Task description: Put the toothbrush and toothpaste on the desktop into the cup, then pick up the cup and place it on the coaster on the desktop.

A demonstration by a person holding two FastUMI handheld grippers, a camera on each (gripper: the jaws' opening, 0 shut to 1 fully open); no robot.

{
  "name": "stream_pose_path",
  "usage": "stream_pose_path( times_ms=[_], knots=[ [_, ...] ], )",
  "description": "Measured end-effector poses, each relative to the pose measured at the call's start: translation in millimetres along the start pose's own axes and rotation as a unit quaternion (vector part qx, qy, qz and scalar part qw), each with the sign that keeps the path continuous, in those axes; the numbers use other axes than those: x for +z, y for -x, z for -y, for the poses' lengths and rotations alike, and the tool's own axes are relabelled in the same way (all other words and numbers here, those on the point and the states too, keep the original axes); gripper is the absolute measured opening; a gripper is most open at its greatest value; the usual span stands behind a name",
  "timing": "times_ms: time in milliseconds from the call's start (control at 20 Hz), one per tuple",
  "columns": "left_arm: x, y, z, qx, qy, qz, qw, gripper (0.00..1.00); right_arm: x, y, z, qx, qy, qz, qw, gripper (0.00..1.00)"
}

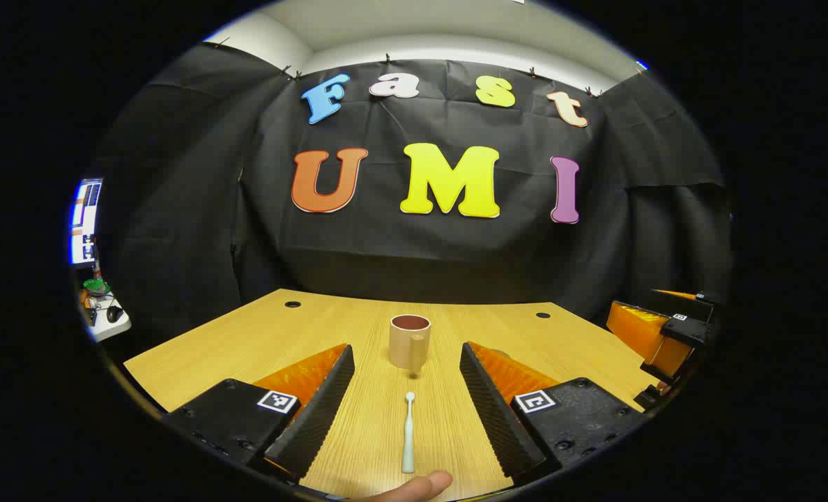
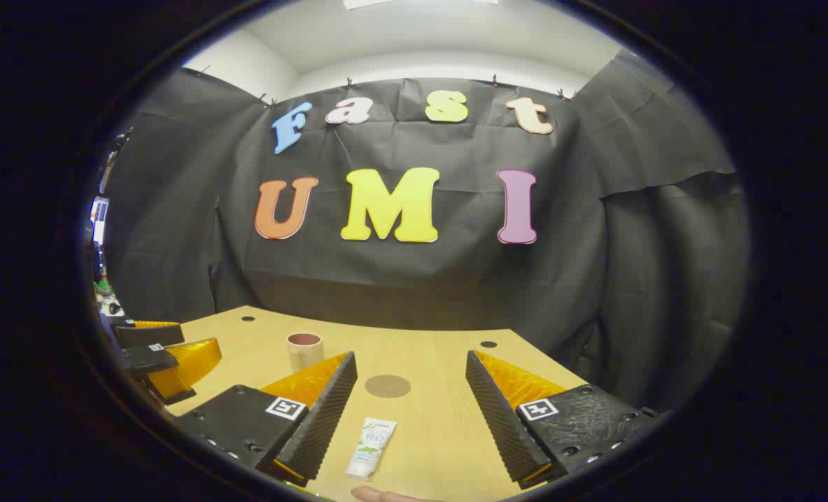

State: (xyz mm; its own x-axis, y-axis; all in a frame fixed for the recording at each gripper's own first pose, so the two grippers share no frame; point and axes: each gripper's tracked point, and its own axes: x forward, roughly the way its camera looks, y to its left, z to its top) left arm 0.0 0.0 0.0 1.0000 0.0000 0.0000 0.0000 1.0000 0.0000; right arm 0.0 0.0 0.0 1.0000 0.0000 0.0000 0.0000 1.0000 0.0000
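Toothbrush [image 1: 408, 432]: lies flat on the wooden desktop [image 1: 247, 341] between my left gripper's [image 1: 407, 411] spread fingers, head end toward the cup, handle toward me. I judge it light, stiff and thin, so it may roll or pivot; I would pinch it across the thicker handle, near the middle.
Toothpaste [image 2: 371, 438]: a small white tube flat on the desktop, just inside the left-hand finger of my right gripper [image 2: 410, 418], cap end toward me. Probably light and soft in the body; I would squeeze the flat sides gently, nearer the firm shoulder.
Cup [image 1: 410, 340]: beige mug with a dark red inside, upright, beyond the toothbrush; empty as far as I can see. Rigid, likely smooth; the narrow mouth calls for a steep drop.
Coaster [image 2: 387, 385]: round brown disc, flat, bare, to the right of the cup and apart from it.
Left gripper: fingers wide apart, holding nothing.
Right gripper: fingers wide apart, holding nothing.
Writing: the tube carries green print, too small for me to make out.
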Motion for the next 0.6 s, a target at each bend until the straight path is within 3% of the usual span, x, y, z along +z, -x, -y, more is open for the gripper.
stream_pose_path(
  times_ms=[600],
  knots=[
    [-1.0, 2.8, 5.4, -0.006, -0.002, 0.006, 1.000, 0.97, 4.3, 0.9, 0.4, -0.007, 0.017, 0.005, 1.000, 0.95]
  ],
)
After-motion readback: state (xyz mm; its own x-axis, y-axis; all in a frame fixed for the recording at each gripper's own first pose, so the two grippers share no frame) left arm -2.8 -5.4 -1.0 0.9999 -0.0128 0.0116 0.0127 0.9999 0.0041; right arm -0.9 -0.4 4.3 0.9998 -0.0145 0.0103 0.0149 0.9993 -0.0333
